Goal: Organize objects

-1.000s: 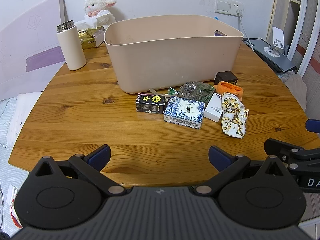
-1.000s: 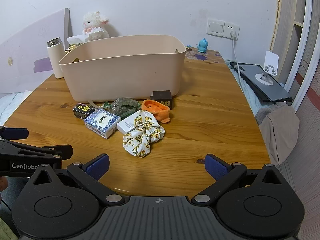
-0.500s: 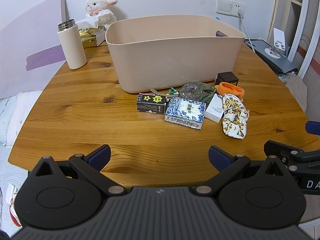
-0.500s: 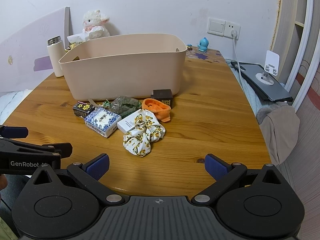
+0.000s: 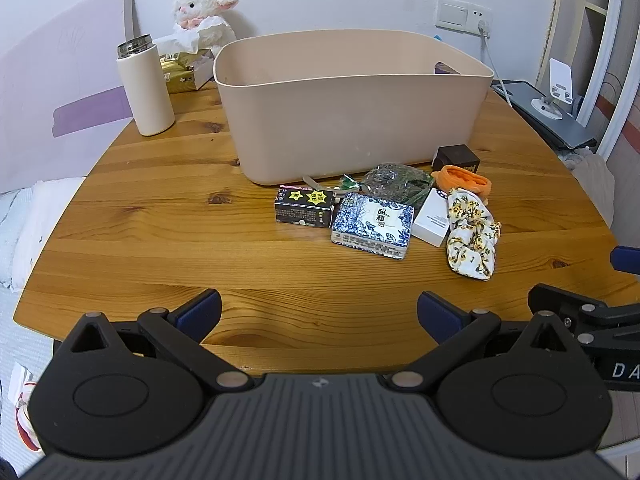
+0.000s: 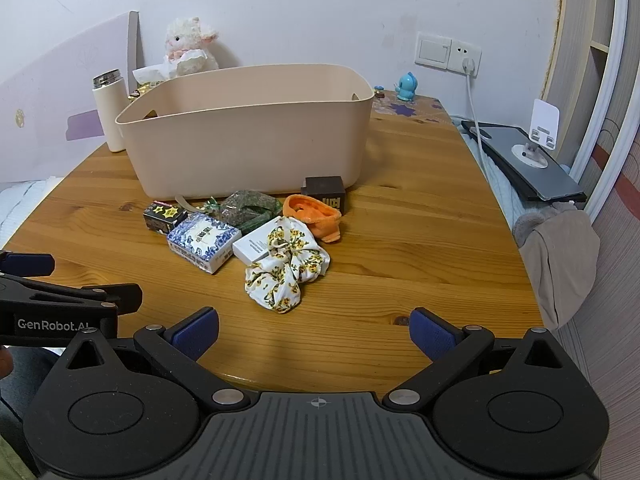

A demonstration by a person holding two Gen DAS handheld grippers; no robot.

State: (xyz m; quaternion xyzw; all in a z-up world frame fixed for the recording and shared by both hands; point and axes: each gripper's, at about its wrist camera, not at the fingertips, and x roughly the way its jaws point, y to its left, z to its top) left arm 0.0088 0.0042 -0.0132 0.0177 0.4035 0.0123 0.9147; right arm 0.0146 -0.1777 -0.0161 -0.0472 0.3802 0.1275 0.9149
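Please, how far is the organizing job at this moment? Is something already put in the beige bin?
Nothing looks done yet. The small things, such as the floral scrunchie, the blue-patterned box and the white box, lie on the table in front of the beige bin; its floor is hidden. In hand: nothing; the left tongs and right tongs are open and empty. Left: every item.

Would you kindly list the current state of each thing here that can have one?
Left gripper: open, empty.
Right gripper: open, empty.
Beige plastic bin: upright, open-topped, contents hidden.
White steel-lidded flask: upright, lidded.
Floral fabric scrunchie: lying partly on the small white box.
Wall plug: plugged in.
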